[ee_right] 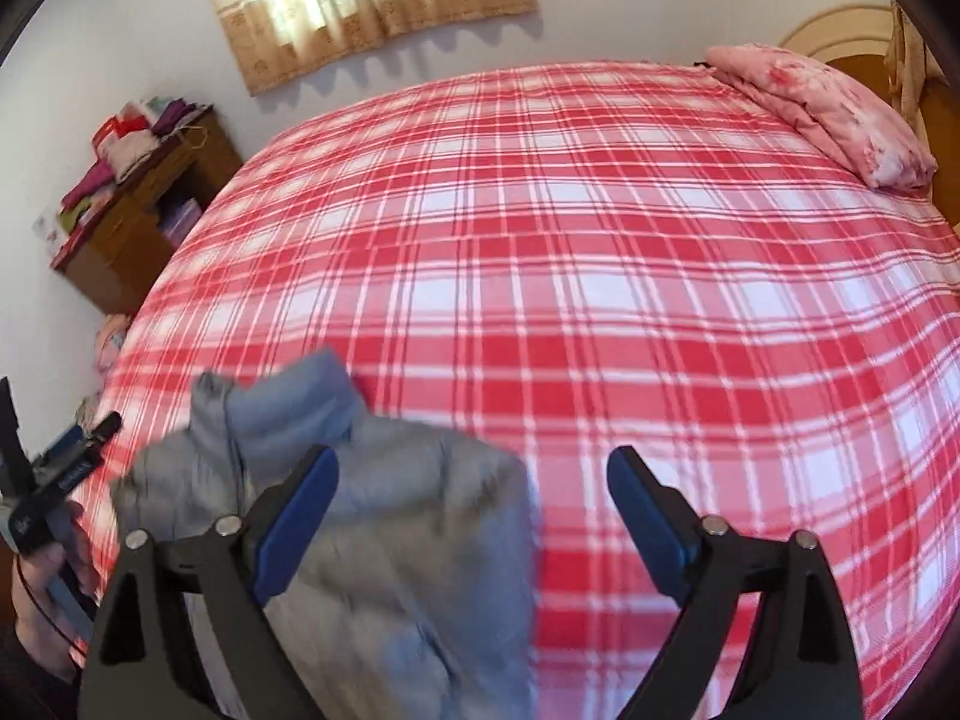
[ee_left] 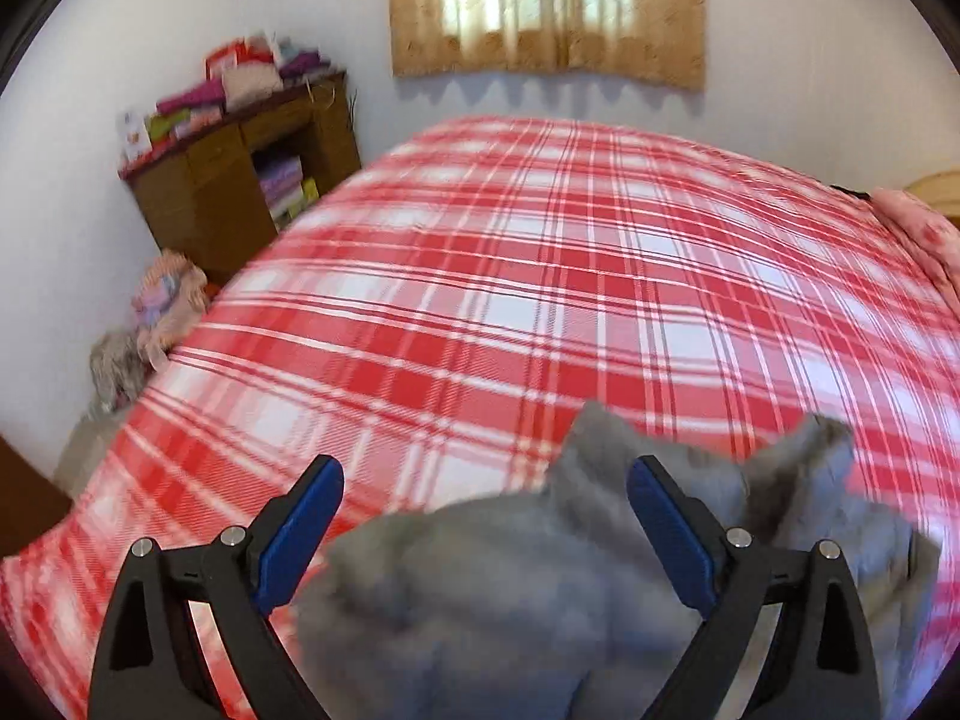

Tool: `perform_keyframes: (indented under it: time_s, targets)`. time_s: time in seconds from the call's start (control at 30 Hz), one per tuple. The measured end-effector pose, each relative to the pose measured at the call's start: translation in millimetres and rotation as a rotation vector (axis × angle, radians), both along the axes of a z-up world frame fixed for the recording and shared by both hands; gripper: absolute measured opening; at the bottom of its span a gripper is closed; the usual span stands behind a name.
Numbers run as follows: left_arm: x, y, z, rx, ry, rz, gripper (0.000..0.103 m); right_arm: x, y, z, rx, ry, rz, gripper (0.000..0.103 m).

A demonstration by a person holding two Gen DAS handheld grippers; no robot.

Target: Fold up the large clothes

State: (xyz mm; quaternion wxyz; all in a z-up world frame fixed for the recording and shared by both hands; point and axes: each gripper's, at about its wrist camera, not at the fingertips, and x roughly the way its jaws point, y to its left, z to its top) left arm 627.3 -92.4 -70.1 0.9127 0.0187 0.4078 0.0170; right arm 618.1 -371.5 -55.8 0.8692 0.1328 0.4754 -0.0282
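Observation:
A grey padded jacket (ee_left: pixel 480 588) lies crumpled on the near edge of the bed with the red and white plaid cover (ee_left: pixel 540 300). In the left wrist view my left gripper (ee_left: pixel 486 480) is open, its blue-padded fingers spread over the jacket, nothing held. In the right wrist view the jacket (ee_right: pixel 372 540) lies at lower left, collar up. My right gripper (ee_right: pixel 474 468) is open and empty; its left finger is over the jacket, its right finger over the bare cover (ee_right: pixel 600 270). The left gripper (ee_right: pixel 66 474) shows at that view's left edge.
A brown wooden cabinet (ee_left: pixel 228 180) piled with folded fabrics stands by the far left wall. A heap of clothes (ee_left: pixel 156 312) lies beside the bed. A pink folded quilt (ee_right: pixel 828 114) lies at the bed's far right. A curtained window (ee_left: pixel 546 6) is behind.

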Motion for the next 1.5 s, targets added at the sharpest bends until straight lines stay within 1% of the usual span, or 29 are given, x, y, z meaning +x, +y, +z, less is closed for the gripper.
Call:
perform_keyframes:
  time_s: [0.07, 0.1, 0.13, 0.23, 0.27, 0.33, 0.37, 0.43, 0.5, 0.53, 0.57, 0.6, 0.63, 0.7, 0.73, 0.77, 0.8, 0.87, 0.97, 1.0, 1.03, 1.1, 1.17, 1.27, 1.33, 1.37, 1.43, 1.47, 1.5]
  targets:
    - [29.4, -11.0, -10.8, -0.006, 0.032, 0.027, 0.096, 27.4, 11.2, -9.7, 0.032, 0.004, -0.006, 0.093]
    - [41.9, -17.4, -15.0, -0.007, 0.045, 0.019, 0.096, 43.4, 19.1, -16.2, 0.05, 0.008, -0.004, 0.093]
    - [55.2, -22.9, -20.2, 0.005, 0.061, 0.014, 0.096, 52.0, 25.8, -19.3, 0.056, 0.008, -0.005, 0.093]
    - [76.2, -31.6, -34.3, 0.05, 0.071, 0.018, 0.096, 80.1, 41.0, -31.8, 0.083, 0.007, 0.002, 0.093]
    - [83.2, -33.6, -42.6, 0.058, 0.089, 0.005, 0.096, 89.3, 46.6, -37.7, 0.082, 0.015, 0.005, 0.093]
    - [91.1, -33.8, -53.7, 0.066, 0.118, -0.004, 0.096, 103.2, 54.1, -47.9, 0.082, 0.032, 0.012, 0.093]
    - [93.0, -32.7, -57.4, 0.057, 0.125, -0.006, 0.096, 109.1, 58.0, -54.3, 0.086, 0.041, 0.02, 0.093]
    - [89.6, -28.3, -63.3, 0.013, 0.14, -0.027, 0.096, 117.6, 65.5, -66.4, 0.096, 0.075, 0.05, 0.093]
    - [81.9, -24.9, -69.3, -0.01, 0.151, -0.076, 0.096, 120.3, 72.2, -77.2, 0.061, 0.113, 0.084, 0.093]
    - [78.7, -25.2, -69.8, -0.008, 0.152, -0.09, 0.094, 119.0, 74.3, -81.7, 0.035, 0.129, 0.099, 0.089]
    - [72.5, -22.8, -70.1, -0.016, 0.149, -0.116, 0.078, 118.0, 74.5, -84.2, 0.03, 0.137, 0.116, 0.073]
    - [68.2, -20.8, -70.3, -0.041, 0.159, -0.149, 0.057, 114.3, 73.3, -86.5, 0.04, 0.151, 0.142, 0.065]
    - [64.1, -20.1, -70.5, -0.067, 0.175, -0.18, 0.05, 111.1, 70.9, -86.6, 0.046, 0.155, 0.148, 0.052]
    - [52.5, -17.2, -69.1, -0.082, 0.189, -0.22, 0.022, 98.4, 70.0, -82.3, 0.016, 0.151, 0.168, 0.039]
    - [45.0, -16.3, -66.5, -0.083, 0.184, -0.239, 0.017, 93.1, 71.3, -79.4, 0.0, 0.146, 0.178, 0.02]
    - [36.4, -15.2, -62.4, -0.068, 0.17, -0.255, 0.015, 85.3, 71.9, -76.0, -0.014, 0.137, 0.187, 0.014]
    - [29.6, -14.6, -59.0, -0.051, 0.152, -0.263, 0.012, 79.5, 72.9, -74.1, -0.027, 0.132, 0.193, 0.013]
    - [16.6, -10.8, -53.9, -0.05, 0.126, -0.279, 0.009, 66.4, 77.1, -70.7, -0.06, 0.118, 0.214, 0.01]
    - [-3.0, -1.3, -51.2, -0.041, 0.092, -0.281, 0.009, 51.5, 84.5, -72.4, -0.1, 0.104, 0.234, 0.009]
    - [-9.2, -0.1, -52.6, -0.022, 0.075, -0.284, 0.009, 47.4, 85.1, -75.8, -0.112, 0.1, 0.233, 0.009]
    - [-15.4, 0.9, -57.4, -0.001, 0.065, -0.282, 0.009, 45.7, 85.8, -79.6, -0.12, 0.102, 0.231, 0.009]
    - [-21.4, 3.5, -68.6, -0.003, 0.087, -0.283, 0.009, 41.2, 86.4, -90.9, -0.133, 0.102, 0.224, 0.008]
    - [-27.9, 5.1, -78.5, 0.008, 0.084, -0.279, 0.009, 33.4, 85.6, -101.5, -0.135, 0.085, 0.218, 0.008]
    - [-35.8, 2.5, -81.3, 0.02, 0.061, -0.283, 0.009, 24.3, 86.5, -108.2, -0.163, 0.05, 0.213, 0.007]
    - [-41.3, 2.9, -72.3, 0.026, 0.026, -0.269, 0.009, 22.0, 88.9, -108.8, -0.19, 0.023, 0.21, 0.007]
    - [-46.6, 4.4, -60.0, 0.016, -0.006, -0.257, 0.009, 22.0, 88.8, -108.3, -0.194, 0.012, 0.204, 0.007]
    - [-55.6, 5.4, -37.6, -0.014, -0.055, -0.264, 0.009, 21.7, 88.3, -108.4, -0.199, -0.001, 0.202, 0.007]
    - [-63.1, 6.6, -20.8, -0.033, -0.112, -0.27, 0.01, 21.9, 87.9, -109.7, -0.198, -0.004, 0.203, 0.007]
    - [-67.5, 7.2, -8.9, -0.044, -0.154, -0.264, 0.017, 21.8, 87.4, -110.8, -0.198, -0.008, 0.203, 0.007]
